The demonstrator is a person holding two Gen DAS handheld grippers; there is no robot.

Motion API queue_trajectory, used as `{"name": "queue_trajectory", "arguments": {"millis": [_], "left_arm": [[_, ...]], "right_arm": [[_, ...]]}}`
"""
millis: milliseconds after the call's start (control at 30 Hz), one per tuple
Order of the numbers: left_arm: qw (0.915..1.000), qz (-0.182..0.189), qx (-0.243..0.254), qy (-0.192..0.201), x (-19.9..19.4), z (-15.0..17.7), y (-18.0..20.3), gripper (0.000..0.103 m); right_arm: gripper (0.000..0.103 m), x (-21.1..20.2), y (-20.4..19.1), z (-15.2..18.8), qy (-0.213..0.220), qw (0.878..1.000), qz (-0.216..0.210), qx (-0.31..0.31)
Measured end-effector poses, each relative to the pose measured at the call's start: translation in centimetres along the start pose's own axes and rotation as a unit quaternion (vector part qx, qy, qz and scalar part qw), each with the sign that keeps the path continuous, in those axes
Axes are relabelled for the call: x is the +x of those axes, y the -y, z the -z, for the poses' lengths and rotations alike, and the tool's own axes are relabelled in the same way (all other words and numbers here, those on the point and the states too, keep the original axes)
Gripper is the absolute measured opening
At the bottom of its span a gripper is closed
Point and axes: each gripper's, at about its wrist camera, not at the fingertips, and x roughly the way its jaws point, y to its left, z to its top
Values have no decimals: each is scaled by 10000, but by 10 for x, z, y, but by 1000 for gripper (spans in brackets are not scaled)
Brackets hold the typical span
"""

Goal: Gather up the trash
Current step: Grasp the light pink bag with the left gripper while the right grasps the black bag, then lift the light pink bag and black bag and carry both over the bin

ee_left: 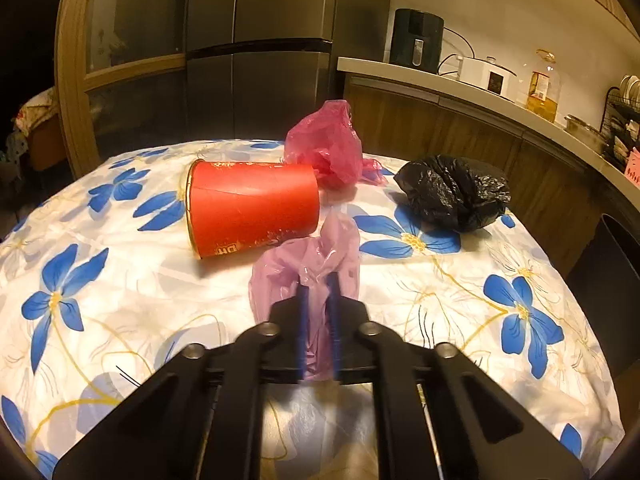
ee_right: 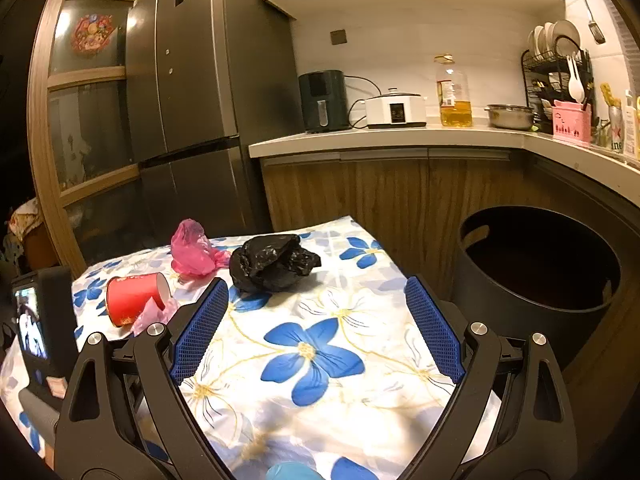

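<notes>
My left gripper [ee_left: 318, 280] is shut on a crumpled pale purple plastic bag [ee_left: 292, 268] lying on the flowered tablecloth [ee_left: 120, 280]; the film is pinched between the blue pads. Just beyond the bag a red paper cup [ee_left: 252, 208] lies on its side. Behind the cup sits a crumpled pink bag [ee_left: 324, 140], and a wadded black bag [ee_left: 456, 192] rests to the right. In the right wrist view my right gripper [ee_right: 316, 296] stands wide open above the cloth, nothing between its fingers, with the black bag [ee_right: 272, 264] ahead, the pink bag [ee_right: 192, 256], red cup [ee_right: 136, 296] and purple bag [ee_right: 154, 316] to the left.
A round black bin [ee_right: 536, 276] stands open off the table's right edge. Behind the table are a dark fridge [ee_right: 208, 100], wooden cabinets and a worktop [ee_right: 380, 136] with appliances, an oil bottle and a dish rack. The left gripper's body [ee_right: 44, 320] shows at far left.
</notes>
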Motion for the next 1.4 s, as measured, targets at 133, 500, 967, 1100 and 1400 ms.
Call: {"name": "queue_trajectory", "arguments": {"millis": [133,500,967,1100,1400], "left_arm": [[9998,142,-74,72,-8,0,-3,2],[9980,147,-356,510,-45,-10,-35,2],[9983,149,-243,506,-47,-13,-43,2],[9983,138,-246,507,-47,-13,-43,2],[9976,84,-245,646,-63,-15,-42,2]], "right_arm": [[89,15,-7,0,-90,9999,-49,-49],[84,73,-30,-2,-284,9995,-40,-166],[22,140,-55,-7,-707,9972,-68,-244],[4,139,-56,-5,-733,9969,-82,-284],[0,106,-50,-7,-560,9977,-197,-313]]}}
